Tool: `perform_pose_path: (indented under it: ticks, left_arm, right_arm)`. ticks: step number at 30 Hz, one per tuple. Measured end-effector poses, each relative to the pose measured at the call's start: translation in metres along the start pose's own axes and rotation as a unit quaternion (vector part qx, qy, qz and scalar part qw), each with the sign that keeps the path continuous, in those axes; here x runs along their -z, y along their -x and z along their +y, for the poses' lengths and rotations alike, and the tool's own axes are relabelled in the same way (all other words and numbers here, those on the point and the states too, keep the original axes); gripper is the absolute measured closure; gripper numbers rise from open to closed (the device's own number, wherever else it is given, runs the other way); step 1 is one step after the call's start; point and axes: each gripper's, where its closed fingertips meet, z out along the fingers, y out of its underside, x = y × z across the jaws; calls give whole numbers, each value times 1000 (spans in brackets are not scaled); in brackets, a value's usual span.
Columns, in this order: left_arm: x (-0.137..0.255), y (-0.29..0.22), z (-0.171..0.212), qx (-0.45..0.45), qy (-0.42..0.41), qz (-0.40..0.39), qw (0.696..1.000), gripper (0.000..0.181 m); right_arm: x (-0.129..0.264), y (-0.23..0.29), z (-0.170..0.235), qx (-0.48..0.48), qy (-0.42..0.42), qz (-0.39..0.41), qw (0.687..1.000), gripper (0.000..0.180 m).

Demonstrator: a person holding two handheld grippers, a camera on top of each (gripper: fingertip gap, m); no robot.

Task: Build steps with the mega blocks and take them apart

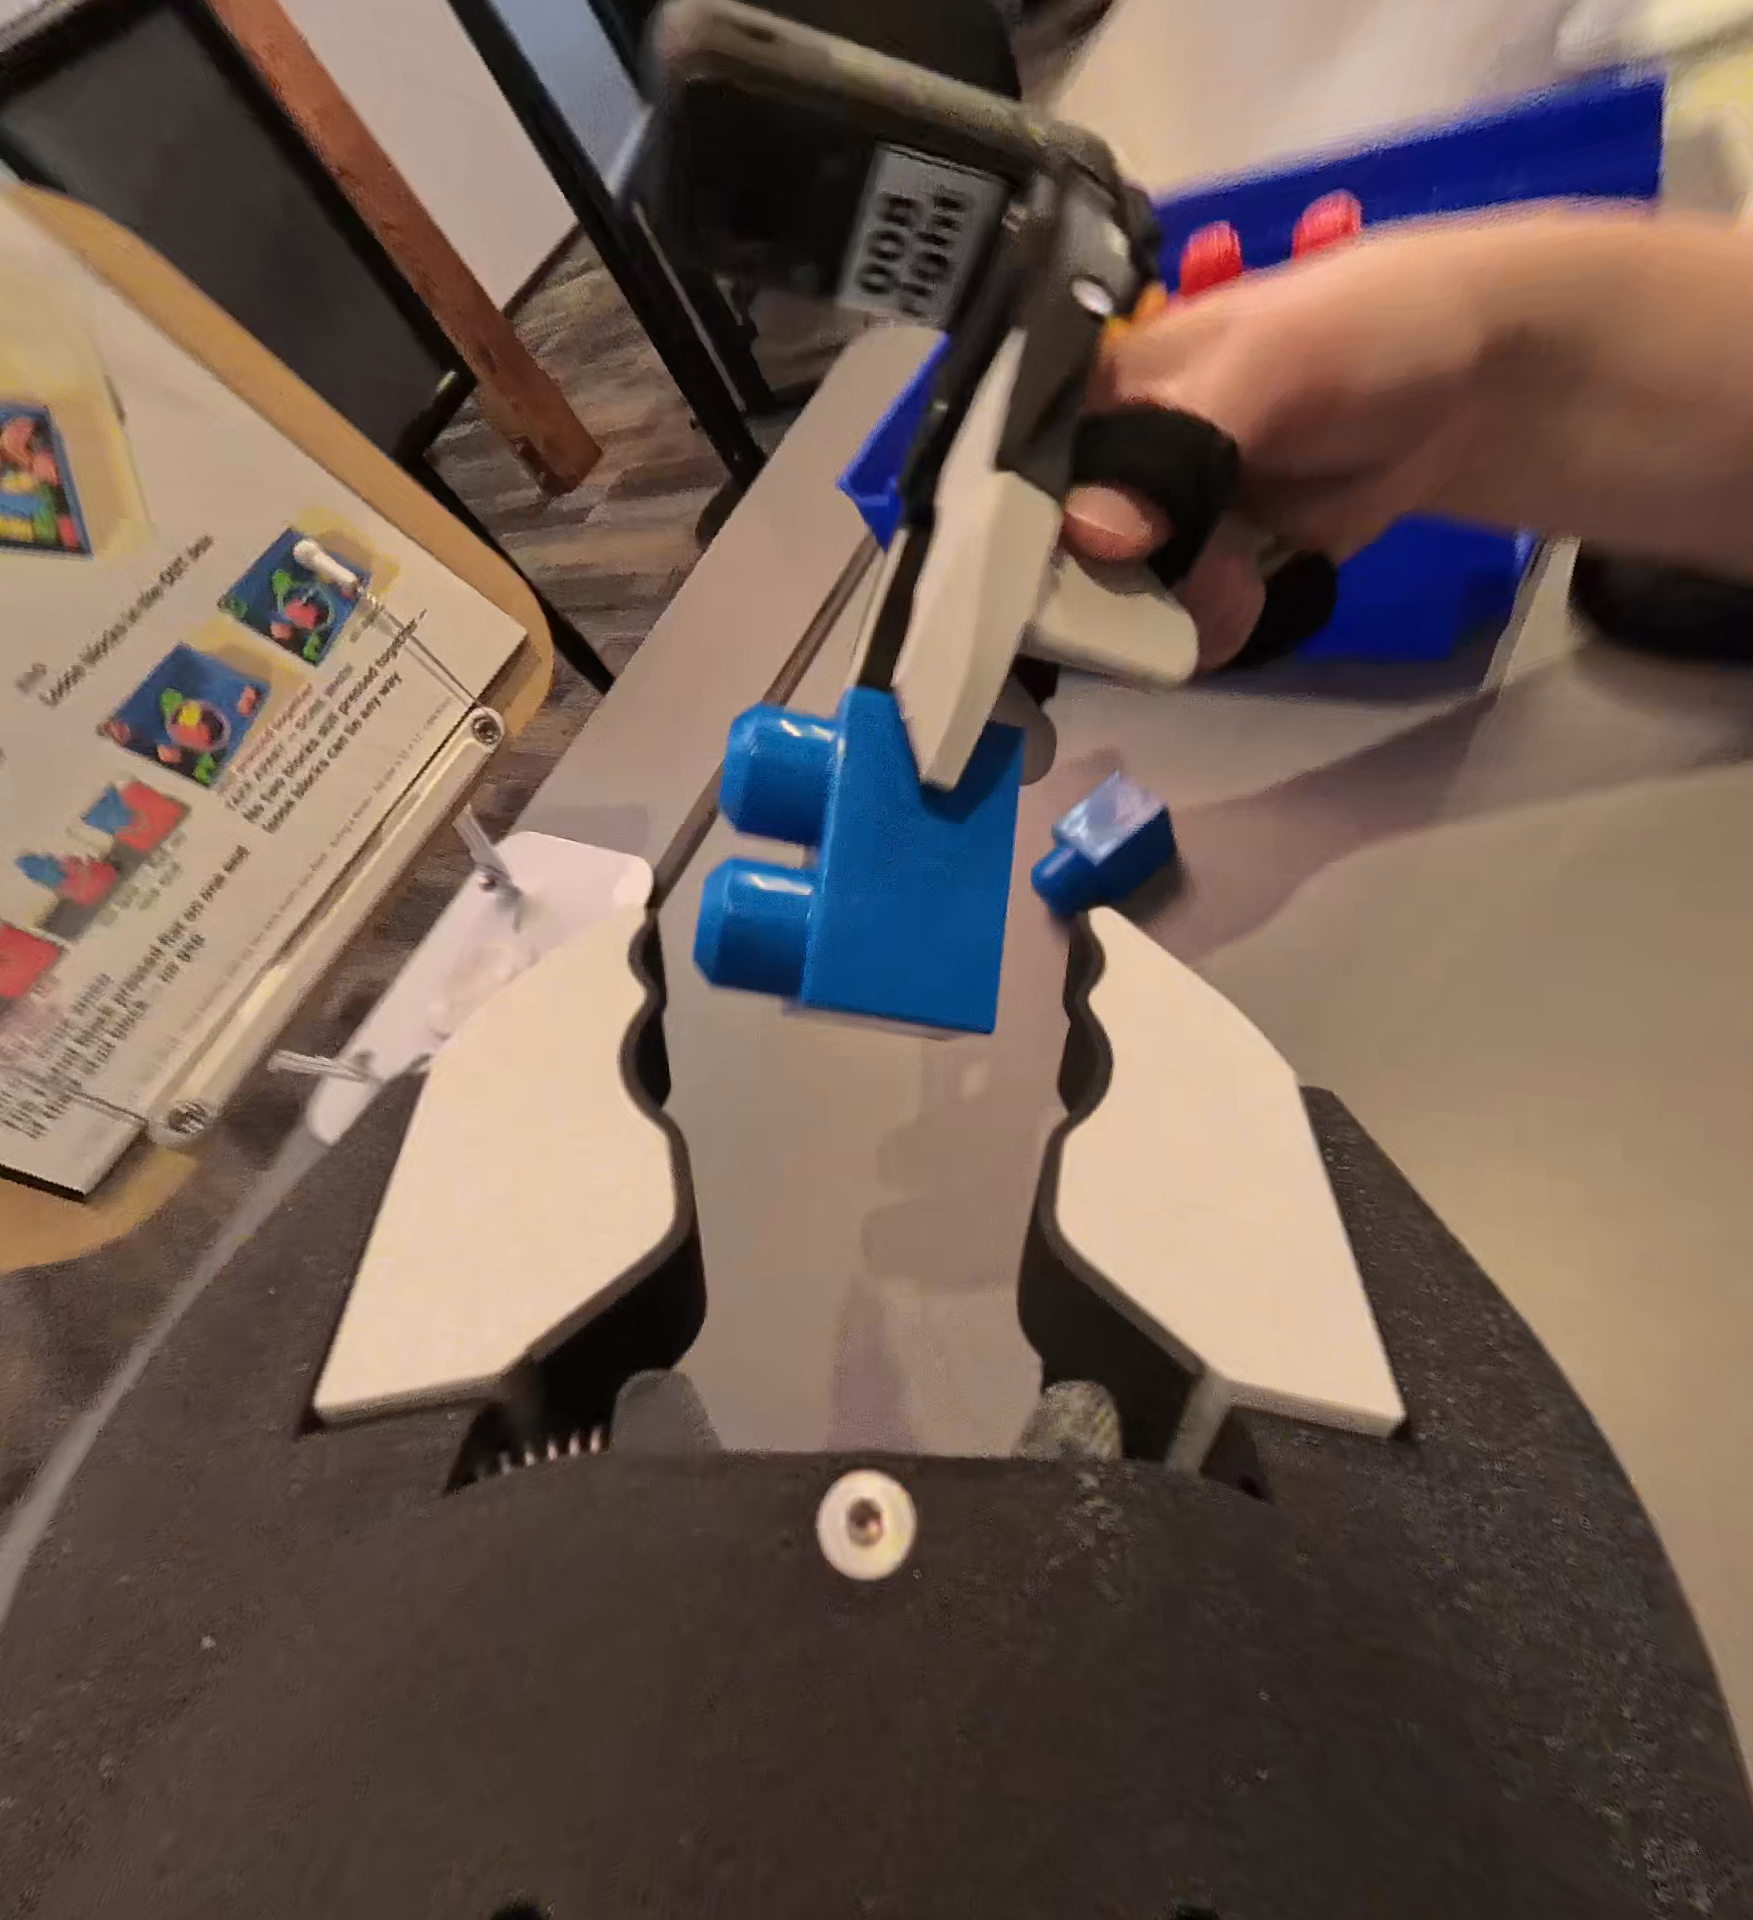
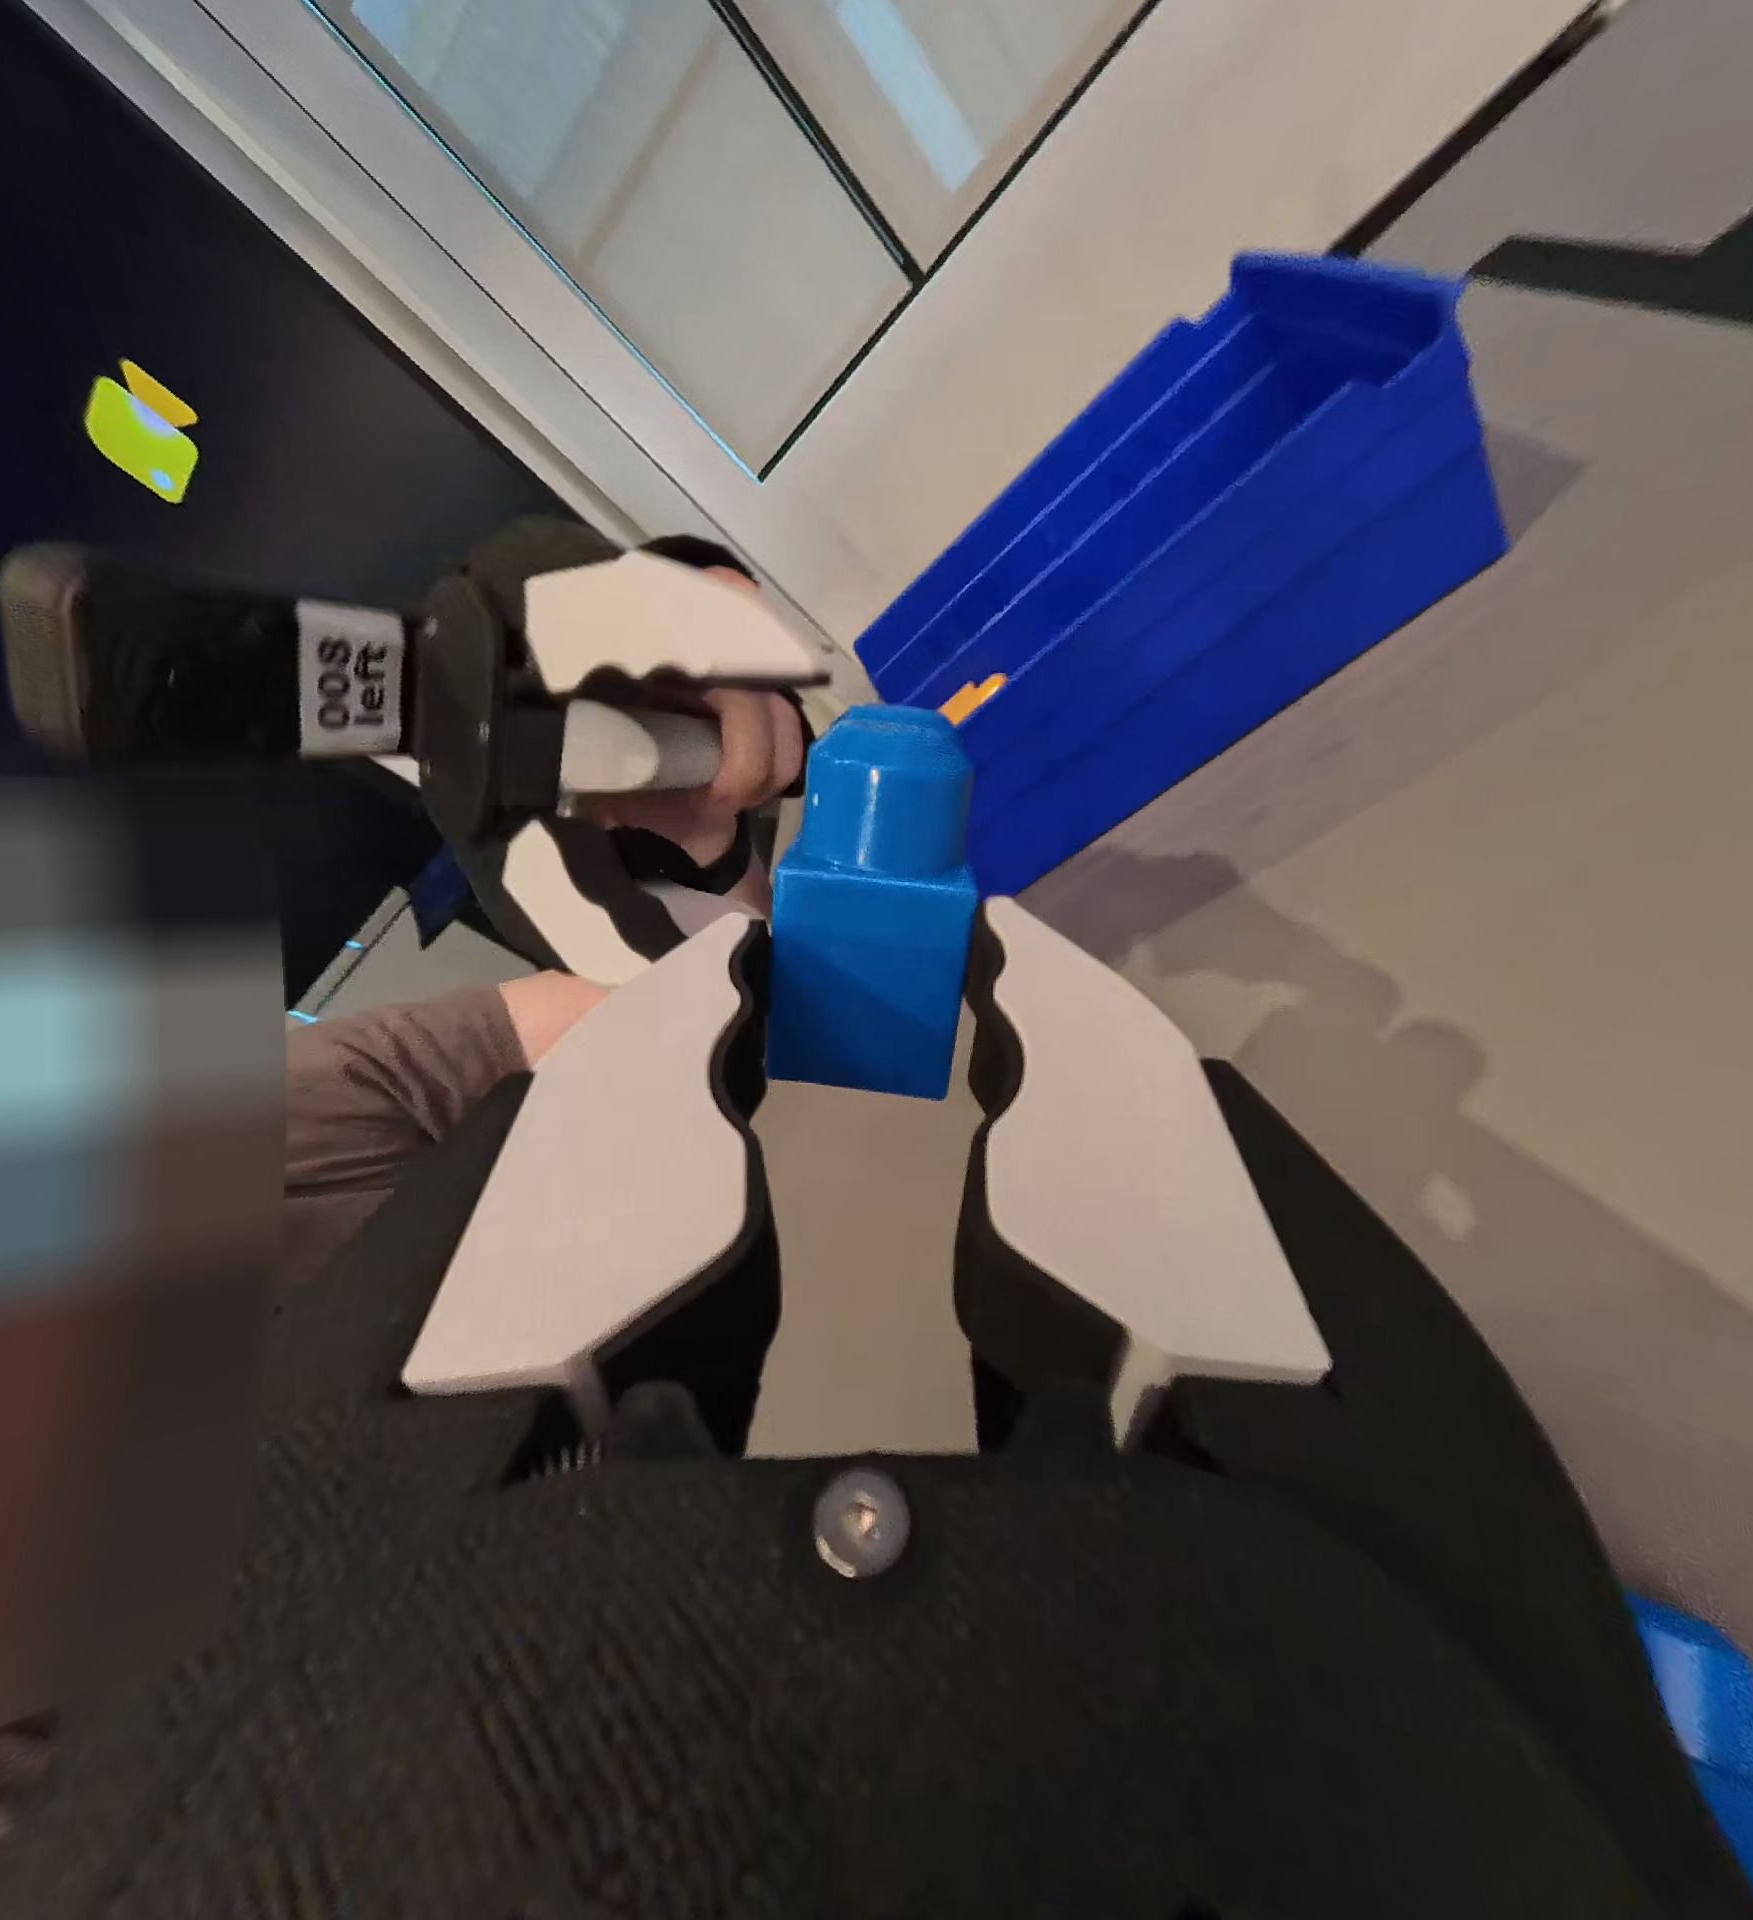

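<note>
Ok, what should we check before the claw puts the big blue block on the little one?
1. Right claw grips the blue two-stud plastic block: ok.
2. Left claw open and empty: ok.
3. Small blue one-stud block lying on the grey table, studs sideways: not ok for stacking.
4. Held block's studs point sideways: not ok.
5. Blue plastic bin clear of the path: ok.

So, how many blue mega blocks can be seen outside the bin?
2: a two-stud block held in the right tool, a small one lying on the table. Others may be hidden.
</note>
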Motion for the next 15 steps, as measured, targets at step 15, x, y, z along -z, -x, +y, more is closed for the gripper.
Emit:
perform_pose_path:
  ticks: [15]
  left_arm:
    - [23, -7, -46, 253, -219, 191, 923, 144]
  right_arm:
    - [12, 73, -27, 297, -126, -76, 944, 142]
